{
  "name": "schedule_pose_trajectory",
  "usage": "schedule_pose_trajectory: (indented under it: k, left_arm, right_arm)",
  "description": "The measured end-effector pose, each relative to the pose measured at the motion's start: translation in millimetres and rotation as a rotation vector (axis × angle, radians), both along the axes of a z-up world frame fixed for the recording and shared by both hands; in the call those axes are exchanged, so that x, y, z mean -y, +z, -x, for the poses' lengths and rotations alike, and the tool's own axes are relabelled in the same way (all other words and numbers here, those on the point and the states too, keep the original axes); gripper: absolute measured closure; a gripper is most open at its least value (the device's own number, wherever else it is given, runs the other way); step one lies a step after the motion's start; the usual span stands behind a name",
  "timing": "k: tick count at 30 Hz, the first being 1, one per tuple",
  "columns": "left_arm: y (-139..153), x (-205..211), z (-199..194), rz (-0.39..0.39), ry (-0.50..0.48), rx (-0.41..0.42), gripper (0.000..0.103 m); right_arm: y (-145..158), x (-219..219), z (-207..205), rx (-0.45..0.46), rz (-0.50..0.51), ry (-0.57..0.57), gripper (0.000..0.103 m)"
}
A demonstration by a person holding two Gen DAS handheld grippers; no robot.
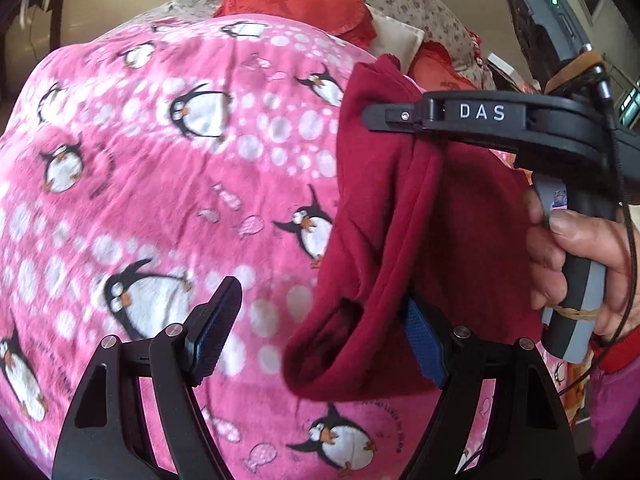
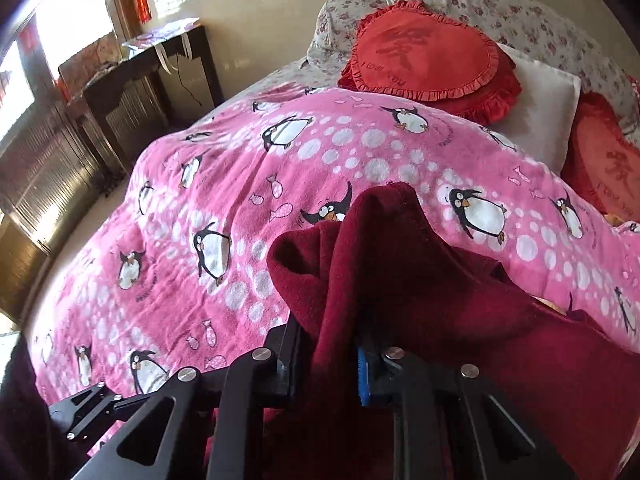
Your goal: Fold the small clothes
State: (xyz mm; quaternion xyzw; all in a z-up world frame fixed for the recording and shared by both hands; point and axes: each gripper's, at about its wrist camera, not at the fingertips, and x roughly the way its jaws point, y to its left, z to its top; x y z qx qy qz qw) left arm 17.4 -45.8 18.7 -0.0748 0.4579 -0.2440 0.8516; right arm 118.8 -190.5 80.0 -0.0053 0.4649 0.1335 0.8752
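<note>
Plainly, we find the folding barely begun: the dark red garment (image 1: pixel 384 240) hangs bunched above the pink penguin blanket (image 1: pixel 160 180) on the bed, no neat fold showing. The right hand-held gripper (image 2: pixel 326 360) is clamped on its cloth. The left hand-held gripper (image 1: pixel 320 332) stands wide apart, the cloth only brushing one finger. The garment's long axis runs roughly top to bottom, hem downward.
</note>
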Motion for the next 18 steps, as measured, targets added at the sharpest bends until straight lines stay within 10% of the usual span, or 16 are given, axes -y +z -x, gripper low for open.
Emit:
schedule_pose_trajectory:
  k: [3, 6, 9, 18]
  left_arm:
    - [-4, 10, -3, 0.002, -0.023, -0.025, 0.025]
    - [0, 15, -2, 0.041, -0.06, -0.048, 0.065]
    - [19, 30, 8, -0.006, -0.095, 0.006, 0.075]
    - [99, 105, 38, 0.069, -0.266, 0.131, 0.079]
  right_arm:
    - [1, 8, 4, -0.003, -0.048, -0.011, 0.084]
    - [2, 11, 8, 0.013, -0.077, -0.011, 0.085]
    - [8, 18, 13, 0.026, -0.109, -0.008, 0.085]
    - [68, 88, 48, 0.133, -0.158, -0.038, 0.086]
